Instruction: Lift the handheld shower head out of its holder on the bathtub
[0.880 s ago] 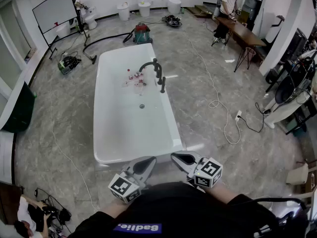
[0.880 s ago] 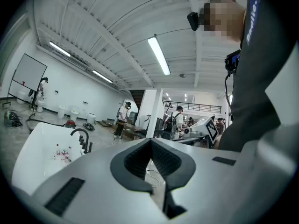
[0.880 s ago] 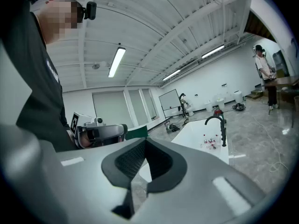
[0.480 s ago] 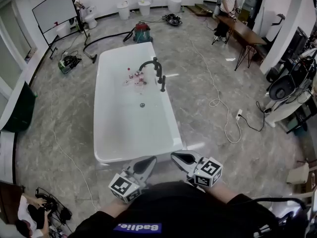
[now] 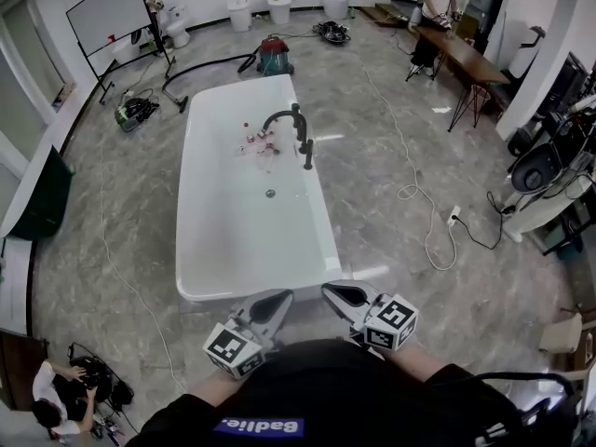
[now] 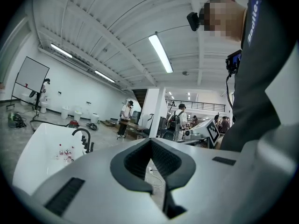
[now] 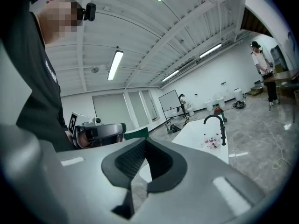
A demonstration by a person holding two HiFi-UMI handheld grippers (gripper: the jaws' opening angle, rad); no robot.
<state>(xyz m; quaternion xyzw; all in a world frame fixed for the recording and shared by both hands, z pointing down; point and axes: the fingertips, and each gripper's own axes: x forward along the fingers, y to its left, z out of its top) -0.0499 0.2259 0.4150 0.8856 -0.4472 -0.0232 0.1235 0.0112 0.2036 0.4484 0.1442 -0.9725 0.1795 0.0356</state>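
A white bathtub (image 5: 191, 203) stands lengthwise on the grey floor ahead. On its right rim a black arched faucet (image 5: 287, 119) rises, and the black handheld shower head (image 5: 308, 154) stands upright in its holder just this side of it. My left gripper (image 5: 272, 305) and right gripper (image 5: 341, 295) hang side by side near my body, short of the tub's near end, both shut and empty. The left gripper view looks past its shut gripper (image 6: 150, 141) to the faucet (image 6: 83, 136) far off. In the right gripper view, the faucet (image 7: 218, 124) lies beyond the shut gripper (image 7: 145, 142).
Small bottles (image 5: 257, 143) lie inside the tub near the drain (image 5: 270, 193). A red vacuum (image 5: 276, 56) with a hose sits beyond the tub. A white cable (image 5: 417, 194) runs over the floor at right. A person (image 5: 56, 406) crouches at lower left, and another stands by a table (image 5: 466, 56).
The head view has shifted slightly, so the tub and faucet sit a little lower in the picture. Both grippers keep their places and stay shut.
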